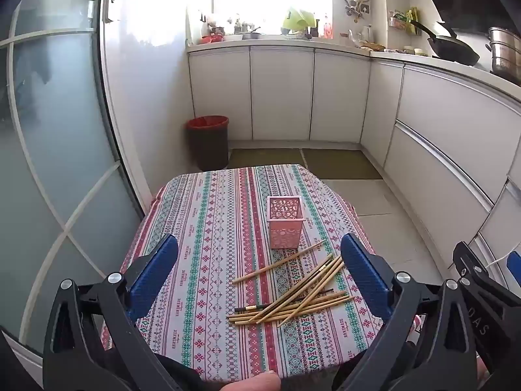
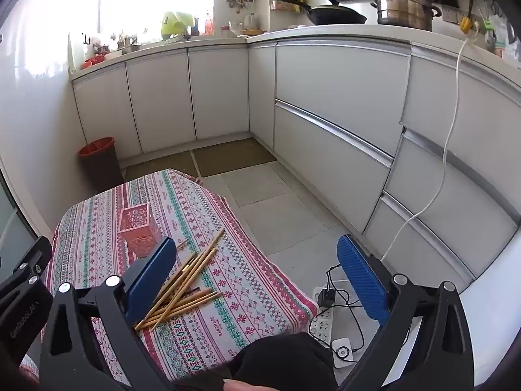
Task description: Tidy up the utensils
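A pile of several wooden chopsticks (image 1: pixel 293 296) lies on the patterned tablecloth (image 1: pixel 208 254), just in front of an empty pink perforated holder (image 1: pixel 285 221) that stands upright. My left gripper (image 1: pixel 260 273) is open and empty, held above the near part of the table with the chopsticks between and ahead of its blue fingers. My right gripper (image 2: pixel 257 270) is open and empty, to the right of the table; its left finger (image 2: pixel 153 277) is over the chopsticks (image 2: pixel 182 286). The holder (image 2: pixel 138 228) shows behind that finger.
The small table's edge (image 2: pixel 276 280) drops to a tiled floor. A power strip with cables (image 2: pixel 322 322) lies on the floor at its right. White kitchen cabinets (image 2: pixel 325 104) run behind and right. A red-lined bin (image 1: pixel 208 143) stands in the far corner. A glass door (image 1: pixel 58 163) is left.
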The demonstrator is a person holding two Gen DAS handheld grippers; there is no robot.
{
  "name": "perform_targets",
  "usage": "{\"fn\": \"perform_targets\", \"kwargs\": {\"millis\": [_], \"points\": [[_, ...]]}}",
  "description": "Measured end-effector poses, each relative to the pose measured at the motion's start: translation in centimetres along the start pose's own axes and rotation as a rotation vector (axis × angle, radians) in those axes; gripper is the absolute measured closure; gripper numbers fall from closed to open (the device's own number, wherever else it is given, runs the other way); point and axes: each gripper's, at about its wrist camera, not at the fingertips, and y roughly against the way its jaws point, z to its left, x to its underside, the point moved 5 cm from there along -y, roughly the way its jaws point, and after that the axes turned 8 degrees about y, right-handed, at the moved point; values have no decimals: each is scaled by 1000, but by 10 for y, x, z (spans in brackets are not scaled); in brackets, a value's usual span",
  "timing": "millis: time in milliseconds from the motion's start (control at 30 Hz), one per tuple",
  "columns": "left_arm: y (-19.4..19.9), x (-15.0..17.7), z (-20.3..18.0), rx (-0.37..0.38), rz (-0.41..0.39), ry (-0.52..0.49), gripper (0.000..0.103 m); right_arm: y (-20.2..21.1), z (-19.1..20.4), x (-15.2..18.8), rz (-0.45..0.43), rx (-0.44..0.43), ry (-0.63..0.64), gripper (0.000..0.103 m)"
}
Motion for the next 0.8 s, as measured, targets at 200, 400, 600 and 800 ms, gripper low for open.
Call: {"fn": "perform_targets", "kwargs": {"millis": [200, 400, 600, 800], "points": [[4, 3, 0, -2, 7, -11, 7, -7, 1, 4, 29, -23, 2, 7], [2, 1, -2, -9, 17, -11, 7, -4, -7, 4, 30, -10, -30, 7], [-2, 3, -4, -7, 35, -7, 7, -5, -6, 6, 37, -15, -30, 7], [-4, 4, -2, -5, 42, -4, 7, -7, -5, 6, 45, -18, -28, 7]]}}
